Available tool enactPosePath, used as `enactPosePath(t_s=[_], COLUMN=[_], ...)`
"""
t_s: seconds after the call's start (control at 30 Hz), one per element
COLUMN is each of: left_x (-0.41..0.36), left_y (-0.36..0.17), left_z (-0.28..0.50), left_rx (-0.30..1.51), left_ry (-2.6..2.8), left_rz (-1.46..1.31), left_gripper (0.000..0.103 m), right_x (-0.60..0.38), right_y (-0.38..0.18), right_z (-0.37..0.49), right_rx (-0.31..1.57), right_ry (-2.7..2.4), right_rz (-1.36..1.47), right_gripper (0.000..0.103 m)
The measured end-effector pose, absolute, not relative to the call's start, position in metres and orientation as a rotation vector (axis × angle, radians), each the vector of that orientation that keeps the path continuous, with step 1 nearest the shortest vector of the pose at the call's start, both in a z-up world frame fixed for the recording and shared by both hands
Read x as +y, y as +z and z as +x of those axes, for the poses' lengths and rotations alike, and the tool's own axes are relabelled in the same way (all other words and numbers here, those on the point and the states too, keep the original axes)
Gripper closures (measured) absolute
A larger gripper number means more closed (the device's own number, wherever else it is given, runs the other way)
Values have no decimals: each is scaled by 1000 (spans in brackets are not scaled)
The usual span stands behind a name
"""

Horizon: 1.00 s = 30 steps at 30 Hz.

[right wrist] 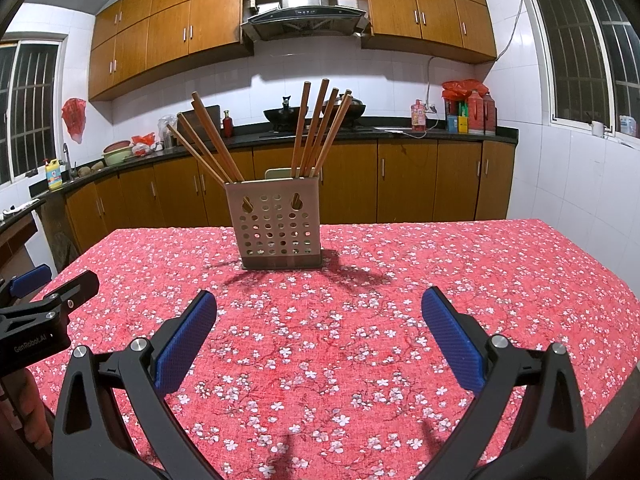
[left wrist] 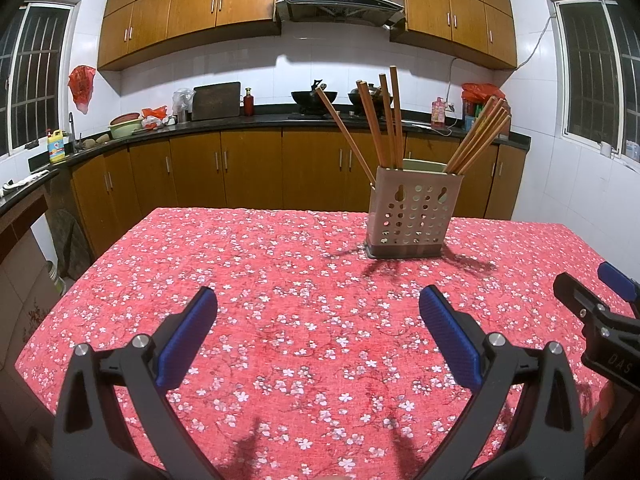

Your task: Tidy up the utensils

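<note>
Wooden kitchen cabinets (left wrist: 248, 168) and a black countertop (left wrist: 224, 124) run along the back wall, and in front of them stands a table under a red floral tablecloth (left wrist: 280, 280). On the cloth sits a perforated utensil holder (left wrist: 412, 216), upright on a dark base, with wooden chopsticks (left wrist: 388, 120) fanning out of its top in separate bunches, some leaning left and some right. The left gripper (left wrist: 318, 332) hovers above the near part of the cloth with its blue-padded fingers spread wide and nothing between them; the holder stands well ahead of it, off to its right. The right gripper (right wrist: 320, 332) is likewise spread apart and empty, with the holder ahead and slightly to its left, well apart from the fingertips. Each gripper shows at the edge of the other's view, side by side over the table's near side.
</note>
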<state>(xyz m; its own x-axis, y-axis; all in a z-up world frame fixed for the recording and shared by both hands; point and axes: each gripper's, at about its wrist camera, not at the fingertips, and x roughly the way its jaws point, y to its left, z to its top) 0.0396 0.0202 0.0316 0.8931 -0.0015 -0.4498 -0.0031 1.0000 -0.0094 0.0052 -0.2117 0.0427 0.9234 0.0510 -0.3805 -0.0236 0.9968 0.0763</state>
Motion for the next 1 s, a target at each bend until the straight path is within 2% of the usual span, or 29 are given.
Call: enactPosePath(t_s=[1.0], left_x=[20], left_y=[33], left_z=[39], left_rx=[467], left_ry=[1], left_rz=[-9], left_gripper=[4], right_x=[-213], right_y=[43], right_z=[6], right_rx=[395], right_ry=[39], right_rz=[73], right_gripper=[2])
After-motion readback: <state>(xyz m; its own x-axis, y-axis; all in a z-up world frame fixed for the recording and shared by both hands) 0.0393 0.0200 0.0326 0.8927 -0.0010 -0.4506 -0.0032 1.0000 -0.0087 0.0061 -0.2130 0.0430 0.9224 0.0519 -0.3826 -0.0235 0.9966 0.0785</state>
